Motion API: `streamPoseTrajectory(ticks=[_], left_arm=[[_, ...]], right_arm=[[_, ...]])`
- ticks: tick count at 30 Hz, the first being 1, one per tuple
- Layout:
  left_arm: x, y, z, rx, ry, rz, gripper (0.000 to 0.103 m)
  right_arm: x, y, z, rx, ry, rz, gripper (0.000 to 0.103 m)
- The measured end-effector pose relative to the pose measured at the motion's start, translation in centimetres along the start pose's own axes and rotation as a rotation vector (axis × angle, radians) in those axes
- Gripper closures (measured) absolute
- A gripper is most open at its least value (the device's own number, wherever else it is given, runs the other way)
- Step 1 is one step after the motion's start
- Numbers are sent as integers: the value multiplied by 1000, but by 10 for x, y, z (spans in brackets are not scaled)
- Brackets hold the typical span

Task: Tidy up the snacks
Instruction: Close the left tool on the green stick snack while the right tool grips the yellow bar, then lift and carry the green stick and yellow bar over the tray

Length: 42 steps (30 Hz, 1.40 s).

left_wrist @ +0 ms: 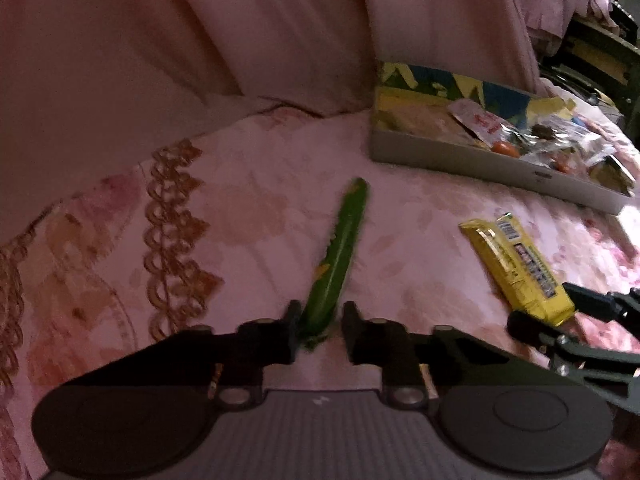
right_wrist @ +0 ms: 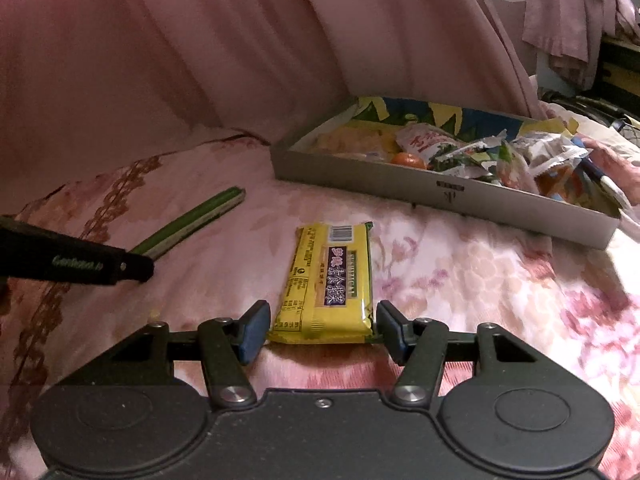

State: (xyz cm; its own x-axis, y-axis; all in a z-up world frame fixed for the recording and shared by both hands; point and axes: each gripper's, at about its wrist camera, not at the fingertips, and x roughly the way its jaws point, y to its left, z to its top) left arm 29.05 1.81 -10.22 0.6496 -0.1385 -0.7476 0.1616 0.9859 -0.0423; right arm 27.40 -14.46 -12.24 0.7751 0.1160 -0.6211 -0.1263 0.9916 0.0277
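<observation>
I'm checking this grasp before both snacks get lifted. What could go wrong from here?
The left claw pinches only the near tip of the long green packet, so it may droop or slip. The right claw straddles the wide yellow packet at one end, so closing might buckle it.
</observation>
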Motion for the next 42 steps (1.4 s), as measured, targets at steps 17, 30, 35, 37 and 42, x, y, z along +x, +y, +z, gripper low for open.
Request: streamPoseTrajectory(ticks=[17, 30, 35, 37, 42], left_arm=[[-8, -15, -10, 1, -44, 43, 61], [20, -16, 8, 17, -76, 4, 46], [21, -15, 8, -2, -67, -12, 73], [20, -18, 7, -7, -63, -7, 81], [12, -27, 0, -44, -36, 6, 83]], right_arm=[[-34, -11, -25, 28, 39, -4, 41], [-9, -13, -18, 64, -2, 6, 20], [-11, -10, -19, 67, -2, -1, 34], [-11, -9, -19, 61, -1, -20, 41], [-13, -13, -18, 70, 3, -36, 53]])
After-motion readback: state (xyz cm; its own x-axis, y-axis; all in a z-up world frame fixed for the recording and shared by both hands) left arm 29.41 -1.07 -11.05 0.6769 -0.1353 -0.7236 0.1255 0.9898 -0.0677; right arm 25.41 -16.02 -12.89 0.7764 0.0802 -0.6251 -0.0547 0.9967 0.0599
